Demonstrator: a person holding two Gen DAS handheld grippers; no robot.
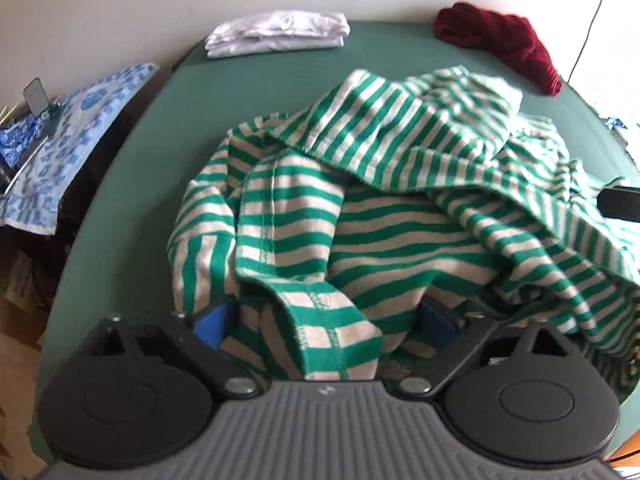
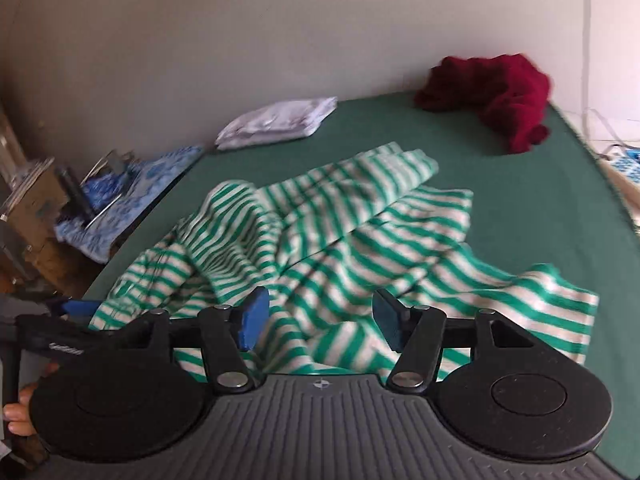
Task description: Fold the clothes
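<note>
Lying on one green table (image 2: 480, 184): one striped garment (image 2: 340, 232), one white stack (image 2: 276, 122), one red heap (image 2: 500, 92).

green table (image 2: 460, 148), striped garment (image 2: 320, 232) rumpled, folded white cloth (image 2: 276, 122), crumpled maroon garment (image 2: 500, 92)

Black tongs (image 2: 316, 322), seemingly blue pads (image 2: 252, 320).

Your green-and-white striped top (image 1: 360, 208) was lying crumpled in a heap mid-tabletop (image 1: 160, 160), seams showing like it was partly inside out. The white garment (image 1: 276, 32) sat neatly folded at the far edge, and the dark red one (image 1: 500, 40) was bunched up in the far right corner.
</note>
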